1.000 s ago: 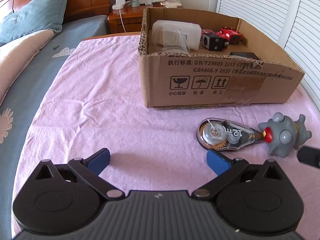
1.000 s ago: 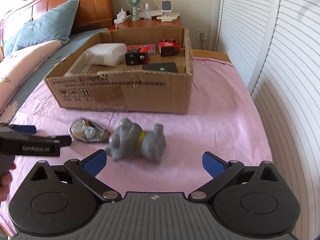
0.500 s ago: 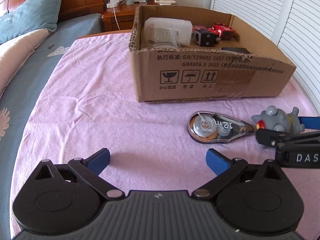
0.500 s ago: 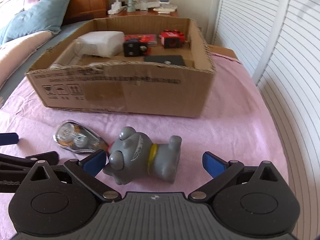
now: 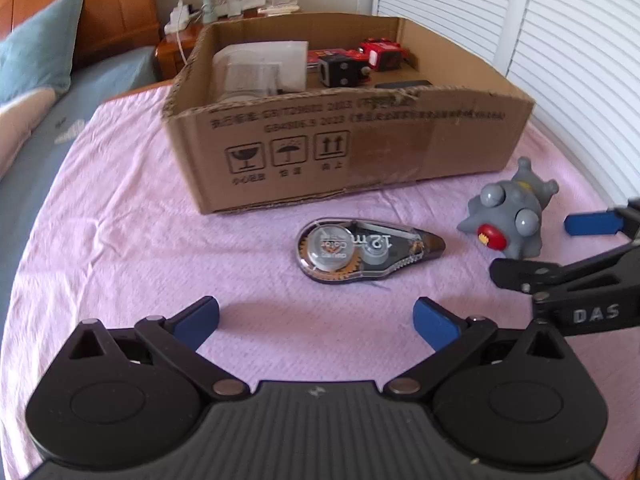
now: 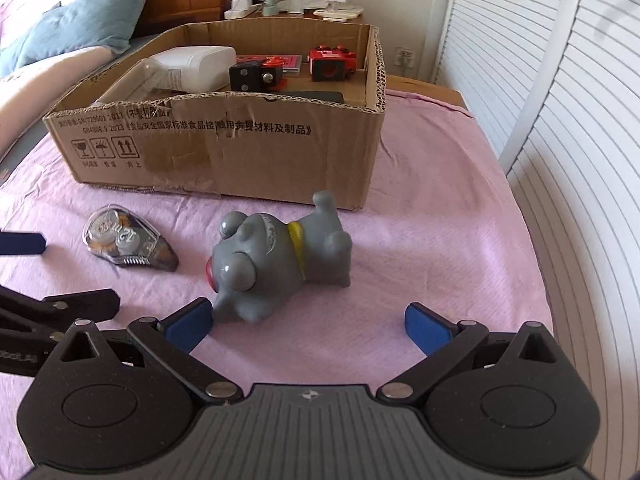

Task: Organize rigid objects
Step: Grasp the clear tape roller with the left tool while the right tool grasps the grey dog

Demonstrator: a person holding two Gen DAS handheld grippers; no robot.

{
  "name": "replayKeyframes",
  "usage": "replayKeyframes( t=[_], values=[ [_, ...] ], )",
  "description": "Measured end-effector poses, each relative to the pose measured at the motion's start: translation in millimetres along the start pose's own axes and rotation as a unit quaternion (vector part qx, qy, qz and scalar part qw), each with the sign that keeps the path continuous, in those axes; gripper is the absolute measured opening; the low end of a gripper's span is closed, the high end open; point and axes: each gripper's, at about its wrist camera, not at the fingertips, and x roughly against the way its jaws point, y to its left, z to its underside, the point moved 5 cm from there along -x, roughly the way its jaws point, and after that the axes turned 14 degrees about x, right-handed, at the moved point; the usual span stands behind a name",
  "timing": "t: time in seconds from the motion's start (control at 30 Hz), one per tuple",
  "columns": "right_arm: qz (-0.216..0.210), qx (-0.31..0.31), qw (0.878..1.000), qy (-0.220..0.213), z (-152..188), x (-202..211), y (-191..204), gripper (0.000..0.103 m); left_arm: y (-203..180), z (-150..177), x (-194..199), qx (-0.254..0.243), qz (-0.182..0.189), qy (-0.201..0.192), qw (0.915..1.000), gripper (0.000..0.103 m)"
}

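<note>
A grey toy figure [image 6: 276, 258] with a red mouth and yellow collar lies on its side on the pink cloth, in front of the cardboard box [image 6: 224, 148]. My right gripper [image 6: 308, 322] is open, its left pad close to the toy's head. A clear correction-tape dispenser [image 5: 368, 250] lies just ahead of my open, empty left gripper [image 5: 316, 320]. The toy [image 5: 508, 216] and the right gripper's fingers [image 5: 592, 224] show at the right of the left wrist view. The dispenser [image 6: 128, 244] lies left of the toy in the right wrist view.
The box [image 5: 360, 148] holds a white container [image 5: 260, 68], red and black toys [image 5: 360, 62] and a flat black item. A nightstand [image 6: 296, 4] with a fan stands behind. Pillows [image 6: 76, 28] lie at the left; white louvred doors [image 6: 560, 100] run along the right.
Both grippers have moved forward toward the box. The right gripper has closed in on the grey toy, whose head now sits by its left pad. Both stay open.
</note>
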Motion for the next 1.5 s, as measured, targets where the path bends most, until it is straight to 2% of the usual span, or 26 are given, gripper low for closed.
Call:
replayKeyframes(
  t=[0.4,0.67,0.77,0.83,0.93,1.2,1.5],
  values=[
    [-0.025,0.04,0.998,-0.035,17.6,8.5,-11.8,0.103,-24.8,-8.1,-10.6,-0.013,0.026,-0.013,0.9995,0.102],
    [-0.029,0.047,0.997,-0.05,24.0,11.0,-11.7,0.103,-32.2,-15.8,-20.0,-0.006,0.014,-0.032,0.9994,0.102],
    [-0.029,0.047,0.997,-0.05,24.4,11.2,-11.4,0.103,-30.9,-17.4,-19.7,0.001,0.011,-0.033,0.9994,0.098],
    [-0.028,0.046,0.997,-0.051,23.6,10.8,-11.0,0.103,-29.3,-18.6,-17.4,0.0,0.009,-0.038,0.9992,0.09],
    [-0.03,0.048,0.997,-0.052,21.4,10.0,-10.6,0.103,-24.0,-20.7,-16.7,0.001,0.016,-0.031,0.9994,0.089],
    [-0.057,0.08,0.993,-0.064,7.3,0.1,-8.8,0.103,2.8,-18.7,-10.3,0.013,0.0,-0.033,0.9994,0.09],
    [-0.078,0.111,0.988,-0.067,-11.0,-11.6,-4.1,0.103,6.8,-16.3,-7.7,0.015,0.0,-0.038,0.9992,0.09]
  ],
)
